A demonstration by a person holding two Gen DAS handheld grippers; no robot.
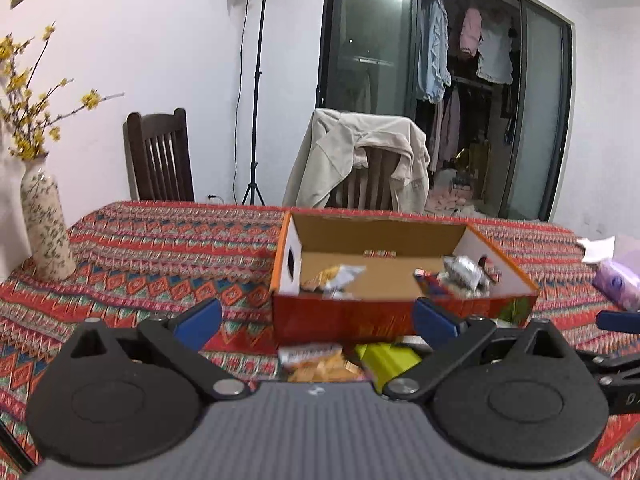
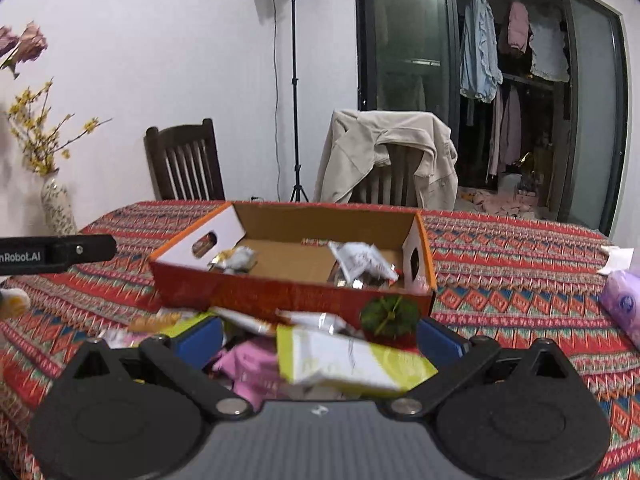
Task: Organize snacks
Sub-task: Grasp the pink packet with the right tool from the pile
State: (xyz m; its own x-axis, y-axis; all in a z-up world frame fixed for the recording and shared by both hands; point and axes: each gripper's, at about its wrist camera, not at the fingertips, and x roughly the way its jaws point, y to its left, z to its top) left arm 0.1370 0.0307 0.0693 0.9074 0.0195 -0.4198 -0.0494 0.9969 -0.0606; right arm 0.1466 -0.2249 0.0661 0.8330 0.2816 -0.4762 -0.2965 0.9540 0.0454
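Observation:
An open orange cardboard box stands on the patterned tablecloth and holds several snack packets, among them a silvery one. My left gripper is open just before the box's front wall. Below it lie an orange packet and a yellow-green packet. In the right wrist view the box sits ahead. My right gripper is open over a loose pile, with a yellow-green packet and a pink packet between its fingers, which do not press either one.
A flowered vase with yellow branches stands at the table's left. A purple tissue pack lies at the right edge. Behind the table are two wooden chairs, one with a beige jacket draped over it, and a light stand.

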